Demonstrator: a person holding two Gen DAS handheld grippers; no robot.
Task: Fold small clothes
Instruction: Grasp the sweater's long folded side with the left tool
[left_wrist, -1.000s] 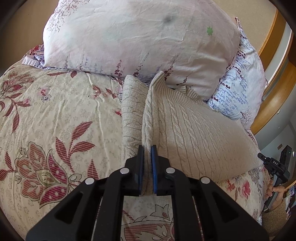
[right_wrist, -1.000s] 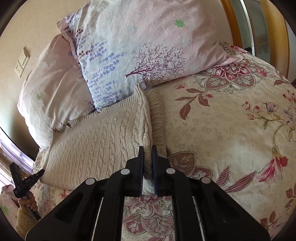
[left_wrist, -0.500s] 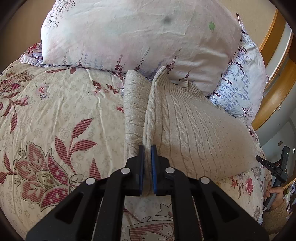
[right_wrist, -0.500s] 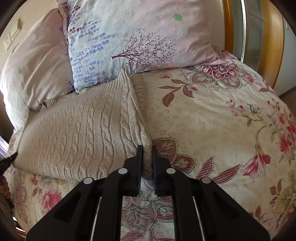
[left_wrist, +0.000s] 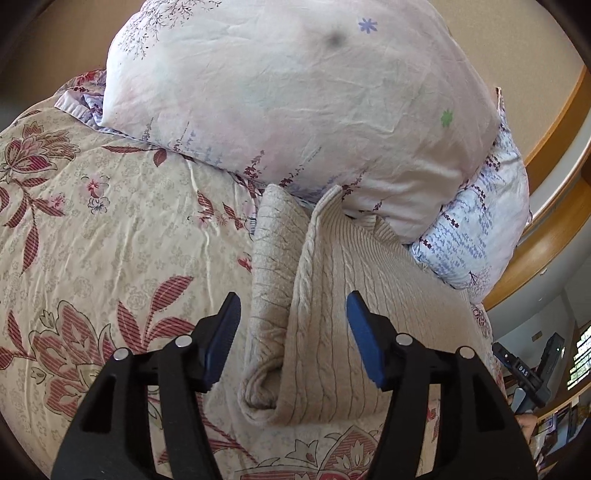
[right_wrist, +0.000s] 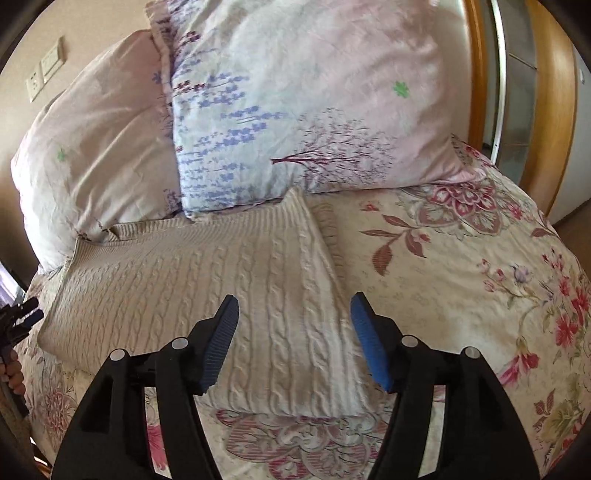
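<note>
A cream cable-knit sweater (left_wrist: 332, 332) lies folded on the floral bedspread (left_wrist: 110, 240), its far edge against the pillows. My left gripper (left_wrist: 293, 338) is open and empty, its jaws wide apart just above the sweater's left folded edge. In the right wrist view the sweater (right_wrist: 221, 288) lies flat, and my right gripper (right_wrist: 294, 339) is open and empty above its right edge. Neither gripper holds the cloth.
Two pillows stand at the head of the bed: a pale pink one (left_wrist: 295, 103) and a lavender-print one (right_wrist: 295, 110). A wooden headboard frame (right_wrist: 554, 110) runs along the right. A wall socket (right_wrist: 44, 74) is at far left. Each gripper shows small at the other view's edge.
Both grippers were shut on the sweater's edges; both have opened and let go. The sweater now lies settled on the bed.
</note>
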